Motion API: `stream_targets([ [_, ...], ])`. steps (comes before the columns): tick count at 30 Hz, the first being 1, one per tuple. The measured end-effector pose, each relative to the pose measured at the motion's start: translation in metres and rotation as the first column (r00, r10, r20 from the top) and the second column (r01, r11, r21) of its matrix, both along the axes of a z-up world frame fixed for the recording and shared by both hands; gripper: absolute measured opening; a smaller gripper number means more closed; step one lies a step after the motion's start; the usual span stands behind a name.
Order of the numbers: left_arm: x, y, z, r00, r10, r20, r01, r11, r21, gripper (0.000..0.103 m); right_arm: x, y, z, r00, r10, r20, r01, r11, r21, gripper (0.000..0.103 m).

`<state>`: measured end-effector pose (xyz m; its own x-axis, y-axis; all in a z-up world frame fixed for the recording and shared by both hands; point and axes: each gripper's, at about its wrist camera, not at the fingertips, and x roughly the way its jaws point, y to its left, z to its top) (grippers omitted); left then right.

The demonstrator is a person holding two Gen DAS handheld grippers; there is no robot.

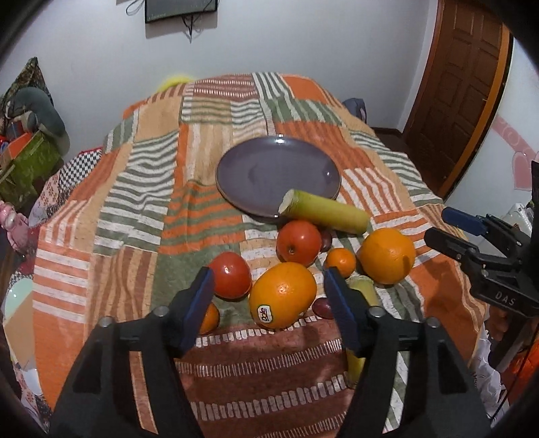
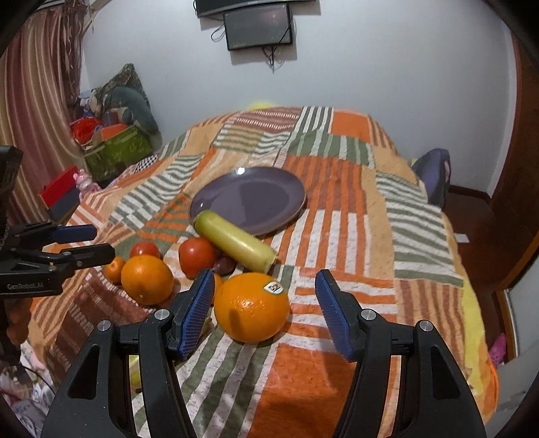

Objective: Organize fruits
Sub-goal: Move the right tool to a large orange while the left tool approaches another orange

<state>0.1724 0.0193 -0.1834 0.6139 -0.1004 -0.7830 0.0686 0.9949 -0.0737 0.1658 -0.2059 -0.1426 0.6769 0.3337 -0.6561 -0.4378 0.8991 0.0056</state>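
A purple plate (image 1: 256, 168) (image 2: 269, 188) lies empty on the patchwork bedspread. In front of it sit a green sugarcane piece (image 1: 326, 212) (image 2: 235, 241), two oranges, two red tomatoes, small tangerines and a dark plum. My left gripper (image 1: 269, 279) is open, its fingers on either side of the stickered orange (image 1: 283, 294) without touching it. My right gripper (image 2: 264, 279) is open around the other stickered orange (image 2: 251, 306), jaws apart from it. Each gripper shows in the other's view, the right (image 1: 448, 225) and the left (image 2: 91, 241).
The patchwork bedspread (image 1: 141, 209) (image 2: 370, 215) covers the bed. A green box with clutter (image 2: 118, 151) stands at the left by the striped curtain. A wooden door (image 1: 465, 87) is at the right. A screen (image 2: 259, 30) hangs on the wall.
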Motion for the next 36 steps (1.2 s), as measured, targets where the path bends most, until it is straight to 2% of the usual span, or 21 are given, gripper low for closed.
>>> stream_targets([
  [8, 0.018, -0.003, -0.029, 0.995, -0.015, -0.099, 0.011, 0.999, -0.036, 0.07, 0.011, 0.008, -0.027, 0.995, 0.015, -0.098, -0.011, 0.999, 0.038, 0.059],
  [14, 0.025, -0.007, -0.043, 0.991, -0.025, -0.128, 0.019, 0.999, -0.042, 0.07, 0.014, 0.015, -0.04, 0.99, 0.025, -0.141, -0.016, 0.998, 0.064, 0.059],
  [19, 0.03, -0.008, -0.052, 0.988, -0.02, -0.156, 0.013, 0.999, -0.045, 0.07, 0.015, 0.021, -0.044, 0.986, 0.04, -0.159, -0.025, 0.995, 0.095, 0.064],
  [25, 0.034, -0.008, -0.057, 0.988, -0.012, -0.156, 0.003, 0.998, -0.056, 0.07, 0.016, 0.029, -0.054, 0.98, 0.051, -0.194, -0.032, 0.995, 0.097, 0.067],
  [29, 0.035, -0.009, -0.059, 0.987, -0.016, -0.159, 0.009, 0.999, -0.047, 0.065, 0.016, 0.031, -0.056, 0.978, 0.058, -0.202, -0.04, 0.995, 0.092, 0.069],
  [36, 0.035, -0.01, -0.058, 0.989, -0.007, -0.148, 0.001, 0.999, -0.043, 0.063, 0.021, 0.035, -0.064, 0.972, 0.059, -0.229, -0.044, 0.996, 0.072, 0.068],
])
